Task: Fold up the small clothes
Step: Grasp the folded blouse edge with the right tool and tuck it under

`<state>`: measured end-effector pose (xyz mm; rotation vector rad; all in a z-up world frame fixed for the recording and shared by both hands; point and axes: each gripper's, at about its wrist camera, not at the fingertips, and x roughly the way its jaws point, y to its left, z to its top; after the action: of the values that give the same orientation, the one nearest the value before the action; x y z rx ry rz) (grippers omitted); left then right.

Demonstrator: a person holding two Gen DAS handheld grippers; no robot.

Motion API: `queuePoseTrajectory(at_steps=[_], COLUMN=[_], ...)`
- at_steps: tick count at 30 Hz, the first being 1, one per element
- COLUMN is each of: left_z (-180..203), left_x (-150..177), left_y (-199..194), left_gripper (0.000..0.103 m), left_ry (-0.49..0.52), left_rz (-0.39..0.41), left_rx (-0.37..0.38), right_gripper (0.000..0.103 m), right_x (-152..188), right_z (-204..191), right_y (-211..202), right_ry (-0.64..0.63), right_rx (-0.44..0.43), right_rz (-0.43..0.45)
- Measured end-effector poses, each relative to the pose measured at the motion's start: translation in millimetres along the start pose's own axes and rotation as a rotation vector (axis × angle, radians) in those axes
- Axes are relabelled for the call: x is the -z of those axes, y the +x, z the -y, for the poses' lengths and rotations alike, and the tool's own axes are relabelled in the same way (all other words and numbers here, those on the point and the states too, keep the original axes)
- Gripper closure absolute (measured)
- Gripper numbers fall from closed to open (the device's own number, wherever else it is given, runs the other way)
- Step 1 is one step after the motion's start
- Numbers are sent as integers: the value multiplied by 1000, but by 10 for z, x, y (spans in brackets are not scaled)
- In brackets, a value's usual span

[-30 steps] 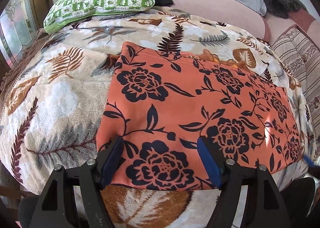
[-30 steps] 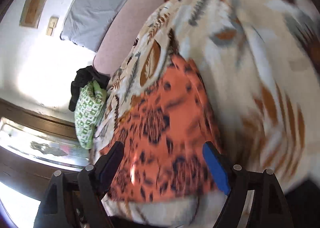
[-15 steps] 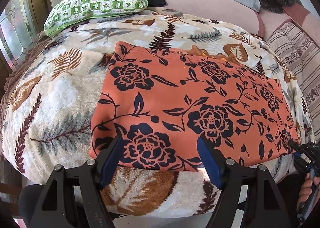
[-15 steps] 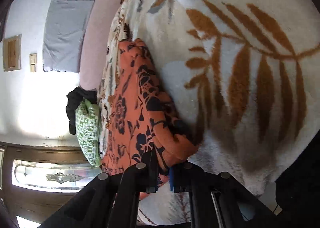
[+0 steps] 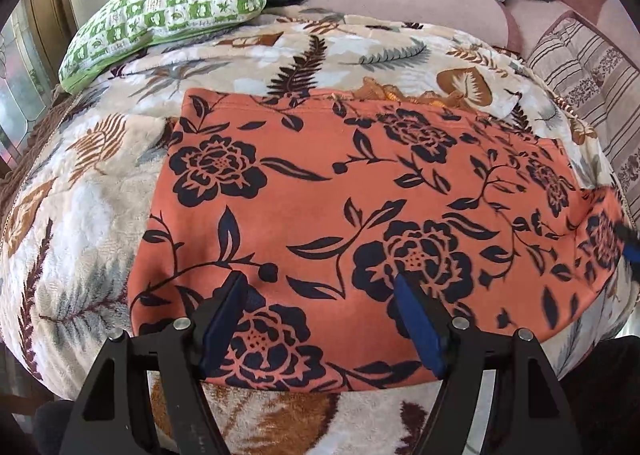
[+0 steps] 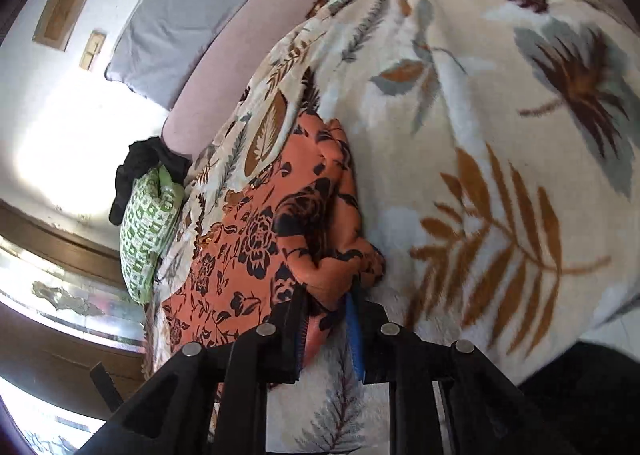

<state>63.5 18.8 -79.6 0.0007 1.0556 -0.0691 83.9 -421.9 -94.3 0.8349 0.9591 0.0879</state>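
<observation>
Left wrist view only: whole orange cloth with dark flower print [image 5: 360, 215] spread flat on fleece leaf-pattern blanket [image 5: 80, 215]. Right wrist view only: cloth corner bunched, pinched in right gripper [image 6: 328, 319]; jaws just opened slightly, narrow, fabric between. Left gripper [image 5: 320, 319] tilted down over near edge, jaws wide, holding nothing.

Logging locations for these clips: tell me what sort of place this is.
Most likely a bedroom in a home. An orange floral garment lies on a leaf-patterned plush blanket over a bed, with a green checked pillow and a grey pillow against the wall at its head.
</observation>
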Motion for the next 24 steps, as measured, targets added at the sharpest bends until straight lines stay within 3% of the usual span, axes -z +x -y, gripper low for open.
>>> queuePoseTrajectory(at_steps=[1, 2, 3, 4, 11, 16, 19, 20, 21, 22, 24], left_z=[-15, -31, -46, -64, -69, -103, -95, -82, -71, -63, -82], left_x=[-2, -4, -3, -6, -68, -103, -111, -112, -110, -110, -100], left_y=[30, 50, 68, 88, 143, 111, 51, 44, 53, 77, 91], left_gripper=[27, 27, 27, 27, 22, 22, 22, 22, 22, 22, 22], left_ry=[-2, -2, -1, 0, 14, -13, -15, -6, 3, 15, 14], left_rz=[-5, -5, -1, 2, 31, 43, 62, 67, 65, 52, 51], left_rx=[5, 7, 5, 3, 9, 31, 48, 47, 43, 31, 30], right_gripper=[72, 47, 29, 20, 22, 22, 22, 34, 57, 96, 96], right_x=[-99, -162, -172, -136, 191, 481, 539, 529, 529, 533, 624], right_z=[-65, -97, -115, -129, 175, 284, 368, 433, 487, 509, 516], right_y=[77, 106, 98, 51, -294, -72, 179, 242, 277, 275, 238], right_ry=[-4, -4, -8, -22, 94, 315, 383, 412, 430, 408, 380], right_rx=[3, 17, 38, 40, 32, -133, -159, -170, -163, -123, -79], right_rz=[-28, -44, -48, -39, -46, -151, -140, -113, -93, -77, -87])
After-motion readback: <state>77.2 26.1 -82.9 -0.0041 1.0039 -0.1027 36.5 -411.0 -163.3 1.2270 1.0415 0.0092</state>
